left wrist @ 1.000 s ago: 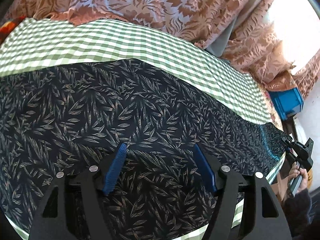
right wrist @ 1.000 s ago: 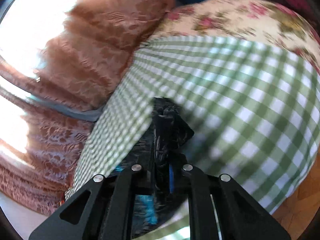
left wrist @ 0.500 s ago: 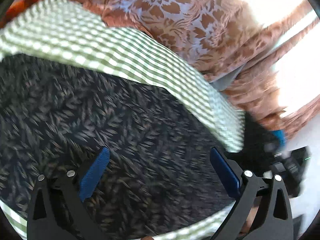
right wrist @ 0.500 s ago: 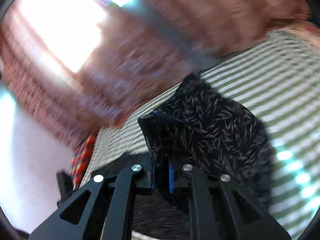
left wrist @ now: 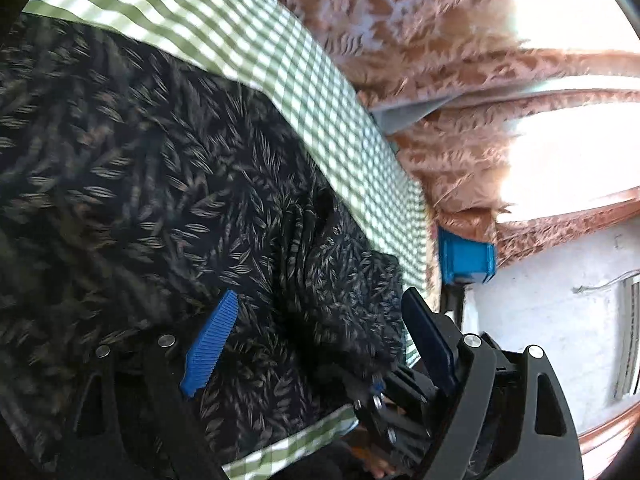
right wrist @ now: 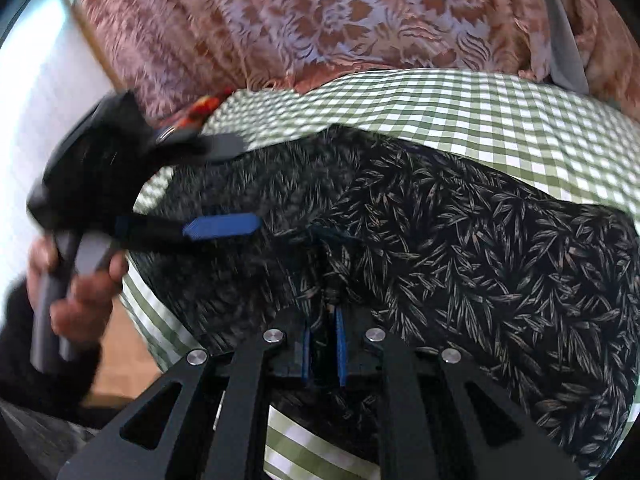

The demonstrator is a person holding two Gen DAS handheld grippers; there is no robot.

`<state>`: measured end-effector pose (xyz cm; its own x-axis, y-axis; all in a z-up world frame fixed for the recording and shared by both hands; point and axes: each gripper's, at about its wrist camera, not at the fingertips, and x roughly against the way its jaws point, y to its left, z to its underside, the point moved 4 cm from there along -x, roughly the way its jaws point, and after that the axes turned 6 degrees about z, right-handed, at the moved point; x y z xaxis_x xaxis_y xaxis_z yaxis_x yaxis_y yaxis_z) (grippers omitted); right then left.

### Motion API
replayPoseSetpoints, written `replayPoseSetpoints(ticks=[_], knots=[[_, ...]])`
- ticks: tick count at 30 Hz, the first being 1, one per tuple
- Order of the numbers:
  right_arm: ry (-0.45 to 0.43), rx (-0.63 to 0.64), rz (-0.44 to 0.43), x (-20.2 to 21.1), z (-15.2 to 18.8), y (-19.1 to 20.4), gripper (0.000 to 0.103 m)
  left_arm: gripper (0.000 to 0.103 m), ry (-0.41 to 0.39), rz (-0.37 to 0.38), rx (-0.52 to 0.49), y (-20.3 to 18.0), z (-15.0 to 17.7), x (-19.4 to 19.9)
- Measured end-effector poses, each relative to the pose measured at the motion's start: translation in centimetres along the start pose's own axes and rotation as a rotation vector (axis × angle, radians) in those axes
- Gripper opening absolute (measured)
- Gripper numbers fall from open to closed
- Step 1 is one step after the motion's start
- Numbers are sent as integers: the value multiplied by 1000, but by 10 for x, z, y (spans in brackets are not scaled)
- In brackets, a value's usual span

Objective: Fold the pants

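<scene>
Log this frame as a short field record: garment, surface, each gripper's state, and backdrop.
garment: dark leaf-print pants, spread flat, one end lifted and carried over
surface: green-and-white checked cloth
left gripper: open, above the pants, gripping nothing
right gripper: shut on a bunched edge of the pants
backdrop: brown floral curtain
other: blue box past the cloth's far edge

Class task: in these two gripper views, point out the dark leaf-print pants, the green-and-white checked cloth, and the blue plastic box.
Dark leaf-print pants point(right wrist: 480, 240): right wrist view, flat middle of the fabric.
Green-and-white checked cloth point(right wrist: 460, 104): right wrist view, bare strip beyond the pants.
Blue plastic box point(left wrist: 466, 256): left wrist view, its facing side.
</scene>
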<state>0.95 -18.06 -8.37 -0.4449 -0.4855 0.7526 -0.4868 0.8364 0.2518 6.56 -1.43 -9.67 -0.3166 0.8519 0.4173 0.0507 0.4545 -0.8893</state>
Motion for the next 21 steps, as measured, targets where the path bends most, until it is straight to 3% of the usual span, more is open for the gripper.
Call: replayPoseSetpoints(ticks=[3, 6, 8, 11, 13, 14, 15, 18, 21], knots=[[1, 20, -16, -2, 9, 1, 17, 81, 47, -36, -15, -2, 1, -18], [15, 5, -91, 5, 10, 3, 33, 66, 84, -86, -27, -4, 0, -31], [8, -17, -122, 18, 8, 1, 34, 56, 103, -126, -37, -3, 0, -37], [-23, -90, -129, 52, 12, -21, 34, 54, 110, -146, -49, -5, 1, -40], [-45, -140, -79, 76, 18, -47, 34, 37, 115, -168, -67, -9, 1, -44], [-58, -166, -44, 87, 22, -61, 34, 21, 114, -189, -83, -11, 0, -45], [-70, -208, 14, 104, 28, -82, 34, 13, 109, -207, -106, -14, 1, -45], [-81, -288, 143, 137, 48, -123, 48, 12, 96, -182, -132, -22, 1, -43], [-52, -381, 221, 144, 66, -156, 48, 11, 76, -131, -157, -38, 0, -35]])
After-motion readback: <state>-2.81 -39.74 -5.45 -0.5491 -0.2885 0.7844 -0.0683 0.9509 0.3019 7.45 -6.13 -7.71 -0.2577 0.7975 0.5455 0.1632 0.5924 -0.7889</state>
